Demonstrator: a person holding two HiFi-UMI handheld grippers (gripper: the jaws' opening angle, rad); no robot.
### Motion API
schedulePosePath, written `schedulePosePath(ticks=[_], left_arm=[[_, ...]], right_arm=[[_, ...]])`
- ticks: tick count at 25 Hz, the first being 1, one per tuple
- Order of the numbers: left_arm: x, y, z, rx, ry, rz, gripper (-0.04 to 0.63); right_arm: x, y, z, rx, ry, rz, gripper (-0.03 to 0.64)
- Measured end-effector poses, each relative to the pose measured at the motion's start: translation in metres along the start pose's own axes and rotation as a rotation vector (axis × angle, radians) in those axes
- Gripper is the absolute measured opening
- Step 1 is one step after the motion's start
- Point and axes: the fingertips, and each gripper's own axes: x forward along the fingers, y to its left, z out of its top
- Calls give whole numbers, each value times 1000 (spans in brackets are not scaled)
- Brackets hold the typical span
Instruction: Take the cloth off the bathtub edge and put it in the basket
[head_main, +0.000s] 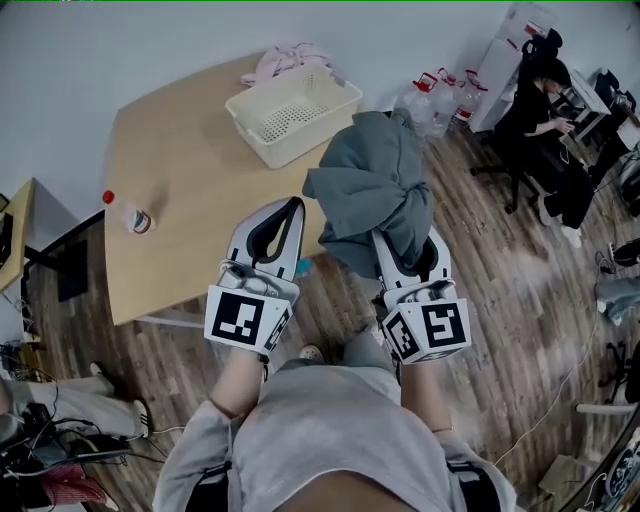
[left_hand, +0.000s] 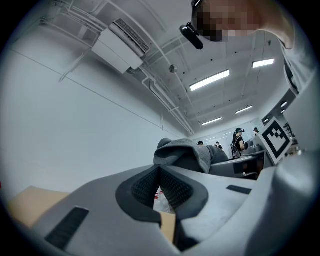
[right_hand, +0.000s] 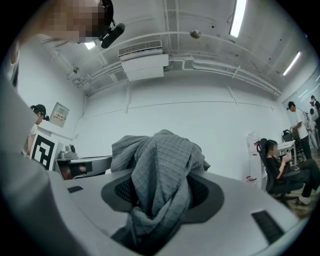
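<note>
A grey waffle-weave cloth (head_main: 375, 190) hangs bunched in the air beside the table's near right corner. My right gripper (head_main: 402, 245) is shut on it. In the right gripper view the cloth (right_hand: 162, 165) fills the gap between the pads and spills over the top, and the right gripper (right_hand: 160, 195) points upward. The cream perforated basket (head_main: 290, 112) stands on the wooden table (head_main: 190, 170), just beyond and left of the cloth. My left gripper (head_main: 290, 215) hovers over the table's near edge, shut with nothing in it. Seen from the left gripper (left_hand: 160, 172), its pads meet, and the cloth (left_hand: 187, 152) shows beyond them.
A pink cloth (head_main: 285, 60) lies behind the basket. A plastic bottle (head_main: 128, 213) lies at the table's left. Water jugs (head_main: 440, 100) stand on the floor at the right. A person (head_main: 545, 110) sits at a desk further right. Cables lie on the wooden floor.
</note>
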Motion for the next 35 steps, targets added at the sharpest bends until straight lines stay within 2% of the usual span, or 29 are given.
schedulePosePath(ticks=[11, 19, 35], left_arm=[[18, 7, -17, 31, 0, 70, -3], [94, 33, -18, 30, 7, 154, -3], [156, 41, -32, 58, 4, 338, -3]], right_arm=[[28, -17, -16, 13, -17, 79, 216], [95, -75, -4, 19, -1, 136, 216], [159, -136, -2, 10, -7, 306, 216]])
